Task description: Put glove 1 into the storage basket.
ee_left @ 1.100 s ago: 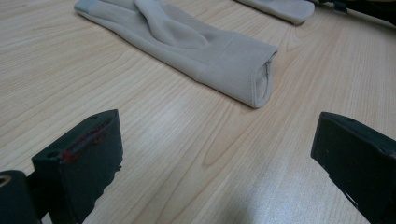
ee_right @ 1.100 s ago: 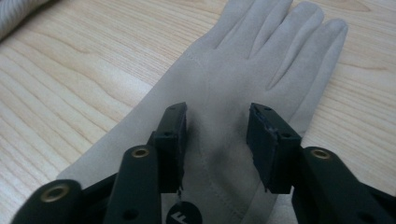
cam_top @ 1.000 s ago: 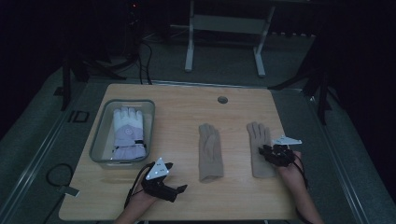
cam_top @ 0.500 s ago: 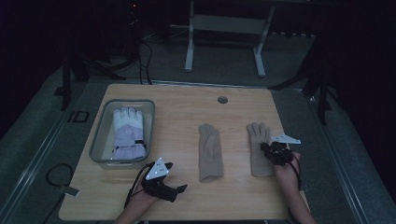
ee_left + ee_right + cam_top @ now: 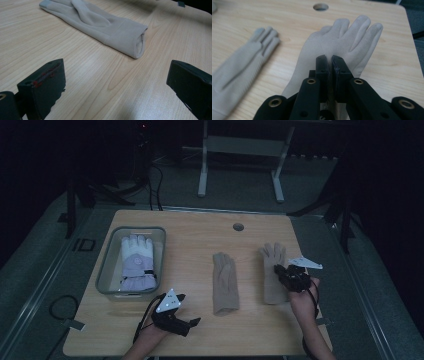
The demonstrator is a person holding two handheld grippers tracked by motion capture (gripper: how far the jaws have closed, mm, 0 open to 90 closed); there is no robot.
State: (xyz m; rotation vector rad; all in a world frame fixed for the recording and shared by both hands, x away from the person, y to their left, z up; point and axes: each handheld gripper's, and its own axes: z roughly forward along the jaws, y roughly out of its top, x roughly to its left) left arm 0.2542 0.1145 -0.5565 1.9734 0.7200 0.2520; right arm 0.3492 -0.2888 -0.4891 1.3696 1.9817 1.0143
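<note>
Two beige gloves lie flat on the wooden table (image 5: 190,240). The middle glove (image 5: 223,282) has its cuff toward me, and that cuff (image 5: 136,42) lies a short way beyond my open left gripper (image 5: 116,70), whose jaws stand wide apart over bare wood. That left gripper (image 5: 189,309) rests near the front edge. My right gripper (image 5: 280,270) hovers over the right glove (image 5: 272,265). Its jaws are pressed together above the palm (image 5: 352,37), pointing toward the fingers. I see no cloth clearly pinched between them.
A grey bin (image 5: 107,265) at the left holds a white and lavender glove (image 5: 136,262). A round cable hole (image 5: 238,227) sits near the table's far edge. Bare wood lies between the bin and the middle glove (image 5: 239,65). Metal stand legs rise behind the table.
My right gripper has slid slightly forward and left over the right glove. The left gripper and the gloves have not moved.
</note>
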